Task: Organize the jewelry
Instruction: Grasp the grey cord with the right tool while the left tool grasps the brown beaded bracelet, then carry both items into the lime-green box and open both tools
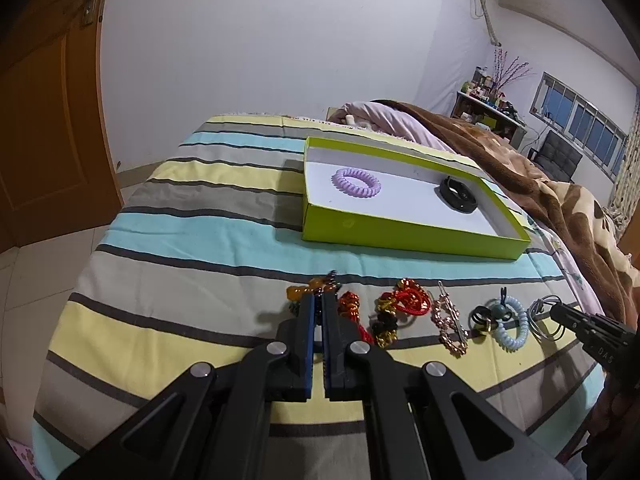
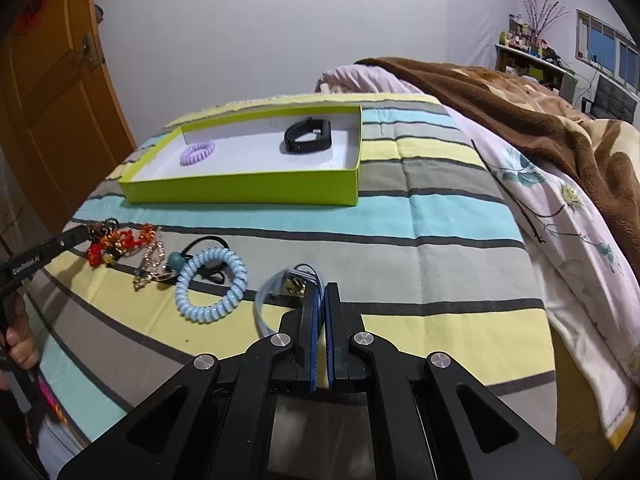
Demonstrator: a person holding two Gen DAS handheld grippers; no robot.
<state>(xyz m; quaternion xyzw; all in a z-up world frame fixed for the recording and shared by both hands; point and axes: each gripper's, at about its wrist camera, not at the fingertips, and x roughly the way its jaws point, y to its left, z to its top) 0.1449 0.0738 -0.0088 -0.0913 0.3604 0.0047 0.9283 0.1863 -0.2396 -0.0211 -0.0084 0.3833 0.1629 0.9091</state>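
One green box (image 1: 400, 236) sits open on the striped sheet (image 1: 192, 240), and it holds two things: a lilac coil tie (image 1: 356, 181) at one end and a black band (image 1: 459, 196) at the other, well apart. In front of the box a row of loose jewelry lies across the sheet: an amber piece (image 1: 298, 293), two red-and-gold knotted pieces (image 1: 402, 300), one rose-gold chain clip (image 1: 450, 322), a small cluster of black elastics (image 1: 480, 316) with a teal bead, one pale blue coil tie (image 2: 211, 285) and one bundle of thin grey-blue loops (image 2: 276, 280). The left gripper (image 1: 320, 300) is clamped at the left end of the row, its blue pads pinching the dark tassel end of the amber piece. The right gripper (image 2: 320, 292) is clamped on the grey-blue loops at the right end, the strands caught between its tips. A hand (image 2: 20, 344) grips the left tool's handle.
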